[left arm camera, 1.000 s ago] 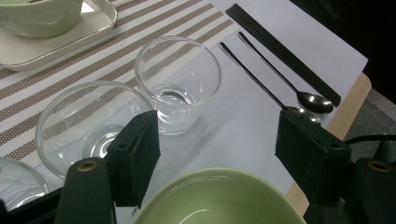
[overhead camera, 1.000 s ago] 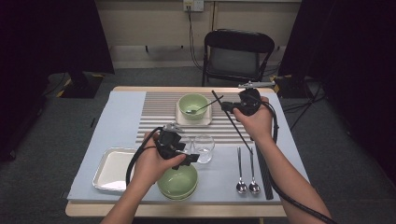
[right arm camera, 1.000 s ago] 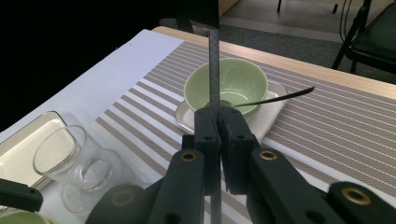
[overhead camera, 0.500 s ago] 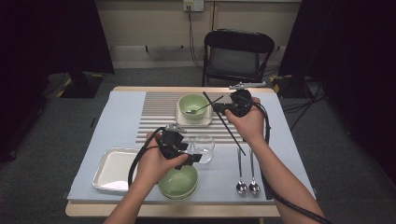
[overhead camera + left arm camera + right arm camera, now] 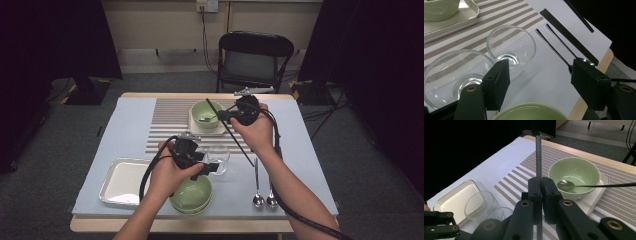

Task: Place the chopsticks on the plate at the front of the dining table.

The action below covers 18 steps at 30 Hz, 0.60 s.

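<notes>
My right gripper (image 5: 223,117) (image 5: 541,182) is shut on a black chopstick (image 5: 235,137) (image 5: 538,155), held in the air just right of a green bowl (image 5: 202,109) (image 5: 574,170). A metal spoon (image 5: 565,184) rests in that bowl. My left gripper (image 5: 209,169) (image 5: 544,85) is open, low over the table's front. Two clear glass bowls (image 5: 511,50) (image 5: 454,75) (image 5: 218,156) stand side by side just past its jaws. Below the jaws is the rim of a stack of green bowls (image 5: 191,194) (image 5: 531,112).
The far green bowl sits on a white square tray (image 5: 597,192). A metal tray (image 5: 125,181) (image 5: 451,200) lies at the front left. Two spoons (image 5: 257,185) (image 5: 556,50) and another black chopstick (image 5: 569,37) lie at the front right. A black chair (image 5: 255,60) stands behind the table.
My right gripper has carried the chopstick leftward, closer to the far green bowl. My left gripper has hardly moved.
</notes>
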Each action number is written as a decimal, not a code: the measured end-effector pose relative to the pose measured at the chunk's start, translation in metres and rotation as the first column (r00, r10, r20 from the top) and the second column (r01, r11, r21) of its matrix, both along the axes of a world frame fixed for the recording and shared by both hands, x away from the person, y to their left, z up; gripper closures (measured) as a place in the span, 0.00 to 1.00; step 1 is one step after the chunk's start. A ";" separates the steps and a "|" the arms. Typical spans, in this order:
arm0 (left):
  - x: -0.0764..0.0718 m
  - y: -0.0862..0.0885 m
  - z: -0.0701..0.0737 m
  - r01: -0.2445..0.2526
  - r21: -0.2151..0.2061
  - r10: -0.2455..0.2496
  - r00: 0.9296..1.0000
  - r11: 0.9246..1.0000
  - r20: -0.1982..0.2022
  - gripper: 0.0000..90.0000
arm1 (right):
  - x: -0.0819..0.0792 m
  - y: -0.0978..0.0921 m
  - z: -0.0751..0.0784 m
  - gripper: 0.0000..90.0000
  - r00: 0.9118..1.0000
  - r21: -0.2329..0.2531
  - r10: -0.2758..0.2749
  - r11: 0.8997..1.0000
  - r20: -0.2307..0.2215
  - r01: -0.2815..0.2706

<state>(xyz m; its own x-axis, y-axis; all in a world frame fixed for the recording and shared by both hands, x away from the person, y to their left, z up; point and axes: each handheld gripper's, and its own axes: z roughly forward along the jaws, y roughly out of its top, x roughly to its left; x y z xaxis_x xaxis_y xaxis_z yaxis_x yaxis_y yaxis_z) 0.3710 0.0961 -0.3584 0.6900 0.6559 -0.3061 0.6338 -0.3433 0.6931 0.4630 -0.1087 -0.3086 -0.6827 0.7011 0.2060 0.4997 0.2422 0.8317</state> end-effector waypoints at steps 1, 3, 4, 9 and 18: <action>0.000 0.000 0.000 -0.001 0.000 0.001 1.000 1.000 -0.001 0.35 | 0.000 0.001 0.000 0.96 1.000 0.001 0.000 1.000 -0.002 0.000; 0.001 -0.002 -0.001 -0.003 -0.007 0.003 1.000 1.000 -0.006 0.35 | 0.000 0.003 0.000 0.96 1.000 0.002 0.005 1.000 -0.006 -0.005; 0.001 -0.002 -0.001 -0.003 -0.008 0.002 1.000 1.000 -0.010 0.35 | 0.000 0.004 -0.001 0.96 1.000 0.007 0.008 1.000 -0.008 -0.008; 0.003 -0.007 -0.003 0.001 -0.013 -0.001 1.000 1.000 -0.019 0.37 | 0.000 0.008 -0.001 0.96 1.000 0.003 0.015 1.000 -0.008 -0.015; 0.004 -0.010 -0.003 0.013 -0.033 -0.014 0.999 0.999 -0.033 0.39 | 0.000 0.016 -0.001 0.96 1.000 0.024 0.017 1.000 -0.019 -0.017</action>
